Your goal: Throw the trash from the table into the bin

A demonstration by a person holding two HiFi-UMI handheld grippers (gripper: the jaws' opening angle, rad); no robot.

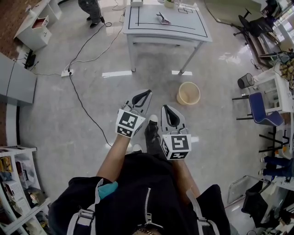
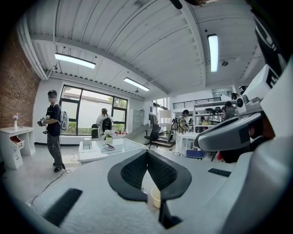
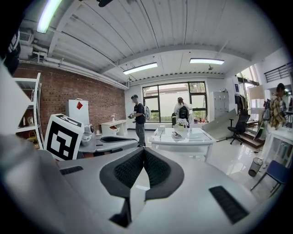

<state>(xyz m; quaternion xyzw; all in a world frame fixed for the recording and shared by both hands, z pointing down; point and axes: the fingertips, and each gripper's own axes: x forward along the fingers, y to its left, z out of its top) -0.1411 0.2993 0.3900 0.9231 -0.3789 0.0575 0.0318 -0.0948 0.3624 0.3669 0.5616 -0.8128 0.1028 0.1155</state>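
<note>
A crumpled piece of trash [image 1: 162,18] lies on the white table [image 1: 138,32] ahead of me. It also shows in the left gripper view [image 2: 109,146] and the right gripper view [image 3: 176,135]. A beige round bin [image 1: 188,93] stands on the floor in front of the table's right leg. My left gripper [image 1: 148,92] and right gripper [image 1: 165,108] are held side by side at waist height, short of the table and pointing toward it. Both are shut with nothing between the jaws: left gripper [image 2: 147,152], right gripper [image 3: 144,150].
A person [image 1: 93,10] stands beyond the table's left end. A power strip [image 1: 66,72] and its cable [image 1: 87,112] lie on the floor to my left. A blue chair [image 1: 262,110] and wire basket [image 1: 245,81] are to the right, white cabinets [image 1: 34,27] at far left.
</note>
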